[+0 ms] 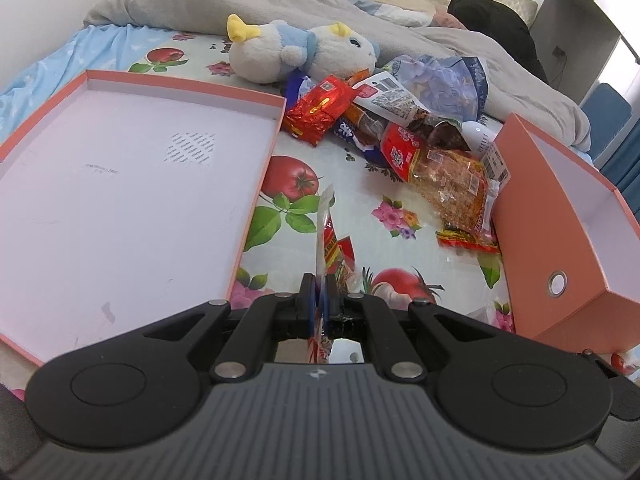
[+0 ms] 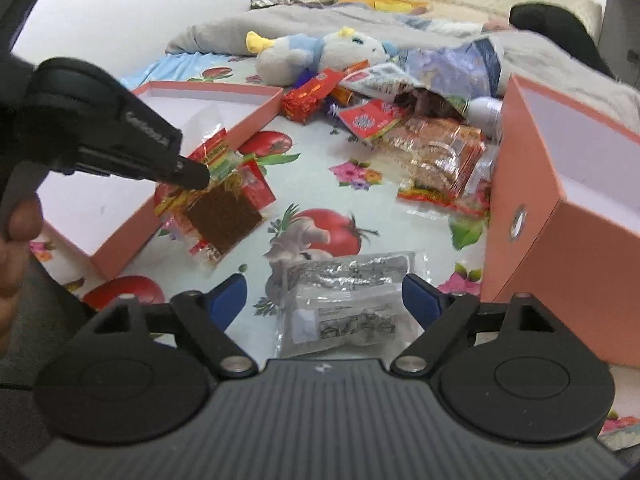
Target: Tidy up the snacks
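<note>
My left gripper (image 1: 319, 290) is shut on a red and clear snack packet (image 1: 325, 236), seen edge-on. In the right wrist view the same gripper (image 2: 196, 176) holds that packet (image 2: 224, 216) in the air beside the pink lid tray (image 2: 224, 92). My right gripper (image 2: 328, 296) is open, its blue fingers on either side of a silver-grey packet (image 2: 344, 300) lying on the bed. A pile of snack packets (image 1: 400, 136) lies between the tray (image 1: 120, 184) and the pink box (image 1: 568, 216). An orange snack bag (image 2: 436, 152) lies by the box (image 2: 560, 200).
A white and blue plush toy (image 1: 304, 50) lies behind the pile. A grey blanket (image 1: 240, 4) covers the far bed. A white bottle (image 1: 478, 136) sits near the box. The flowered sheet (image 1: 352, 200) shows between tray and box.
</note>
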### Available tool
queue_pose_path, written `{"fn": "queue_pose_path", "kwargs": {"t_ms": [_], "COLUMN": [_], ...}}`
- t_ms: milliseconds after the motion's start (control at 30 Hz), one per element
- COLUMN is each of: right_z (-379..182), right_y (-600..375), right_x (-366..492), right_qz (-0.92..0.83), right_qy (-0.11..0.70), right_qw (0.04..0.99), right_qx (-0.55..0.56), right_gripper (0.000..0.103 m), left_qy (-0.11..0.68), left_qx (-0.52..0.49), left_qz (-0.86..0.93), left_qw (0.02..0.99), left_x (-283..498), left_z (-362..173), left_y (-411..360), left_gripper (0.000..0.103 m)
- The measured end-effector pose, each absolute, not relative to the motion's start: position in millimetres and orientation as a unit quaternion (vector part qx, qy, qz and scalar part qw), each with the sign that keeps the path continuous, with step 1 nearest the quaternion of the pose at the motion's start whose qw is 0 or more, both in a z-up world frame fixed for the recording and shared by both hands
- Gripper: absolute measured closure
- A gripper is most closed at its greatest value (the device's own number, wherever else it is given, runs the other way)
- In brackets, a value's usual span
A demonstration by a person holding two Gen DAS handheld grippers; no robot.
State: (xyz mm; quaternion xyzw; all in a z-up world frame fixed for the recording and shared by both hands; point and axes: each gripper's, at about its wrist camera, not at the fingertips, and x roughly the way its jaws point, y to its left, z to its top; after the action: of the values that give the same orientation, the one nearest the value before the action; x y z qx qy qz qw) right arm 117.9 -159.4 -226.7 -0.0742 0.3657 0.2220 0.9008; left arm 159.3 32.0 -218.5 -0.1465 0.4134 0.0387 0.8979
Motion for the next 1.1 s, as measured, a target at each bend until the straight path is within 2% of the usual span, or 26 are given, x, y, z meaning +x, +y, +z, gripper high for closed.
{"fn": "queue_pose_path", "kwargs": {"t_ms": [100,167,567,733,800,933,1100], "right_z": [-232,-234,-251,-260,-260,-254,-245], "right_y": [-161,-161,-156,-164,-167,-170,-177], "right_x": [122,123,141,153,156,158,163], "right_qz": [0.223,0.223,0.2,0.198,0.204,0.196,0.178], "right_qy": [0.379,0.379,0.384,0.408,0.412,0.412,0.414], "right_qw": [0.896,0.896,0.896,0.888,0.885,0.887,0.89], "right_qx": [-0.064,-0.062,-0.102,-0.079,-0.077,-0.076,-0.068], "right_gripper": [0.015,0.009,0.009,0.008,0.012,0.033,0.048], "left_qy": [0.409,0.41,0.422,0.422,0.422,0.42,0.414], "left_qx": [-0.141,-0.14,-0.136,-0.126,-0.121,-0.111,-0.107], "left_qz": [0.043,0.042,0.041,0.037,0.035,0.032,0.03], "left_qw": [0.9,0.9,0.895,0.897,0.898,0.9,0.903], "left_x": [157,156,158,161,163,167,171], "left_z": [-217,-218,-221,-219,-218,-215,-208], "left_y": [33,33,30,23,20,12,5], "left_gripper": [0.099,0.099,0.099,0.099,0.099,0.099,0.1]}}
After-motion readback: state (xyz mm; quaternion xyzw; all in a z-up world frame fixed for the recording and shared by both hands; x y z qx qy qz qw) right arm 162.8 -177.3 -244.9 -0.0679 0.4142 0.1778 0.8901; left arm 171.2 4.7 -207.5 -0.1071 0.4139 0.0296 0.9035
